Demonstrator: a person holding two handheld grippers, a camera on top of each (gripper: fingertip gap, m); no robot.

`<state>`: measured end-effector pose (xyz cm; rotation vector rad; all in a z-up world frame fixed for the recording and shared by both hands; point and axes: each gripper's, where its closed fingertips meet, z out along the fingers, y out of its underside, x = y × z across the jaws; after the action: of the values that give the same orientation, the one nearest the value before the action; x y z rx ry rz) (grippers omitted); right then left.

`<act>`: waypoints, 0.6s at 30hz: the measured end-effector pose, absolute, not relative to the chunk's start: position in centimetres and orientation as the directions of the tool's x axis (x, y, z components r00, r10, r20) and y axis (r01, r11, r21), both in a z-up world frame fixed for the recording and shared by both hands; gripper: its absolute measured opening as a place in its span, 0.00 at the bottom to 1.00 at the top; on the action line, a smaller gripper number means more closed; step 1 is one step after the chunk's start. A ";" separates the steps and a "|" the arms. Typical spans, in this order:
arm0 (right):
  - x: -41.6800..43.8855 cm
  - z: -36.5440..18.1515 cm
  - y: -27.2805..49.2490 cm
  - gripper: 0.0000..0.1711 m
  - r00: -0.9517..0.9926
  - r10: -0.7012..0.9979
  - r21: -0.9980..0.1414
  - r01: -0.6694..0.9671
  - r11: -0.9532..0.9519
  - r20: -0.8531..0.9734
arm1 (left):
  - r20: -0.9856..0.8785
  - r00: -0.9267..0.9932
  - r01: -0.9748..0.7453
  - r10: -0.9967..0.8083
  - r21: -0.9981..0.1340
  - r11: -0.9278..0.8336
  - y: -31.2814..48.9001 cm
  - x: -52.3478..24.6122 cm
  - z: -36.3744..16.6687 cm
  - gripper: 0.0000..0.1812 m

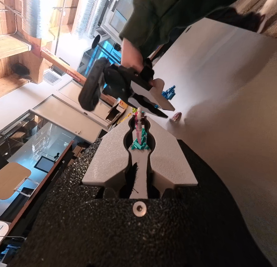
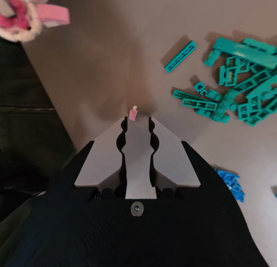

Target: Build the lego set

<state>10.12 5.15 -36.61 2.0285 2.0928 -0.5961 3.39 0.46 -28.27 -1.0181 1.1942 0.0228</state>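
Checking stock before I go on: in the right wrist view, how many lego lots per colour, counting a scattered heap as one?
Teal: 1, the teal heap
Blue: 1, the blue heap
Pink: 2, the small pink piece and the pink assembly
Total: 4

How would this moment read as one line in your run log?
left gripper: shut on pink assembly | right gripper: open, above small pink piece | teal pile: untouched
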 end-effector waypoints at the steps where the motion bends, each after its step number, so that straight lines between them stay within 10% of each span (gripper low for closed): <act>1: 10.0 -36.4 5.3 0.17 -0.092 0.943 -0.227 0.974 0.018 -0.319 | -0.773 0.419 -0.511 -0.476 -0.634 0.580 0.5 3.4 -28.3 0.05; 7: 8.8 -34.8 4.3 0.14 -0.071 0.997 -0.612 0.789 0.050 -0.010 | -0.791 0.409 -0.518 -0.454 -0.612 0.598 0.3 3.5 -28.1 0.05; 18: 9.7 -37.1 4.5 0.12 0.157 0.986 -0.717 0.681 -0.150 -0.057 | -0.811 0.373 -0.534 -0.451 -0.585 0.610 0.0 3.9 -28.6 0.05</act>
<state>9.71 4.48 -37.06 2.7318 2.2749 -1.0533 3.89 -0.03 -28.63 -0.9803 1.2445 0.0664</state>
